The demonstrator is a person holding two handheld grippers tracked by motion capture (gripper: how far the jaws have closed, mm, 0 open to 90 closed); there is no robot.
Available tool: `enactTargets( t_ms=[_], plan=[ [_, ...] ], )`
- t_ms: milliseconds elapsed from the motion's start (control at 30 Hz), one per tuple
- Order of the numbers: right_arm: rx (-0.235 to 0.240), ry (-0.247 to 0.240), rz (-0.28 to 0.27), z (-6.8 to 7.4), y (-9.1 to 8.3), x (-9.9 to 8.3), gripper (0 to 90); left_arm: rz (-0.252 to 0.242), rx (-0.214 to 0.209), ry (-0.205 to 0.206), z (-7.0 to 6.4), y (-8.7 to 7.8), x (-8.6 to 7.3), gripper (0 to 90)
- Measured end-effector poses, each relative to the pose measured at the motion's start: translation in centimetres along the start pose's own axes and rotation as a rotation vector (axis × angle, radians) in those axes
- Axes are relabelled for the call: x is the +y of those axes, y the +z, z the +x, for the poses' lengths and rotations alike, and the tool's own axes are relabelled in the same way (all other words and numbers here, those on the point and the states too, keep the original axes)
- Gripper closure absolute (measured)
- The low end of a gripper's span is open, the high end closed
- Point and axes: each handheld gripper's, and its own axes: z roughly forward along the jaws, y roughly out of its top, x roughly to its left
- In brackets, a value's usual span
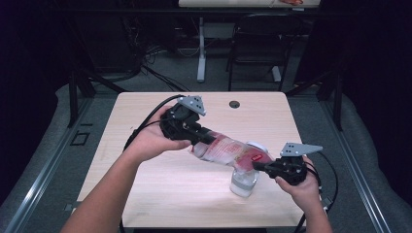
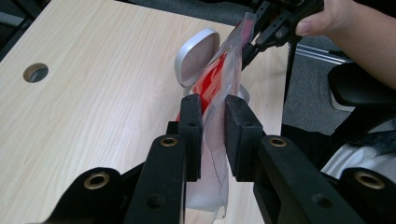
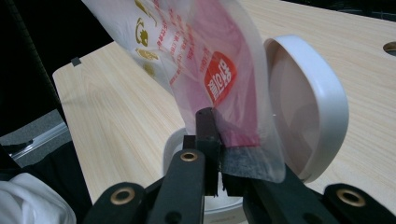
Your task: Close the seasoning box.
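One clear pouch (image 1: 227,151) with red panels and gold print, its characters too blurred to read, hangs stretched above one open white-lidded jar (image 1: 243,182) on the desk (image 1: 145,145). The left hand-held gripper (image 2: 214,135) and right hand-held gripper (image 3: 218,154) each pinch one end.

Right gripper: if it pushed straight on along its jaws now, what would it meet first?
The right gripper is already shut on the plastic pouch, so that comes first. Beyond it, probably the left gripper clamping the pouch's other end, though depth is unclear.
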Motion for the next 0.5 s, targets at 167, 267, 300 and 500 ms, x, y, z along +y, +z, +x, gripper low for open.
enactTargets(
  t_ms=[167,267,300,500],
  plan=[
    [-0.001,-0.003,0.004,0.04,-0.03,-0.07,88.0,0.001,-0.001,0.006,-0.04,0.02,0.08,78.3],
    [0.0,0.0,0.0,0.05,-0.01,-0.09,88.0,0.001,-0.001,0.007,-0.05,0.02,0.09,78.3],
    [0.0,0.0,0.0,0.05,-0.02,-0.1,88.0,0.001,-0.002,0.006,-0.04,0.01,0.1,78.3],
    [-0.002,0.0,0.002,0.03,-0.02,-0.09,88.0,0.002,-0.001,0.007,-0.01,0.05,0.19,78.3]
  ],
)
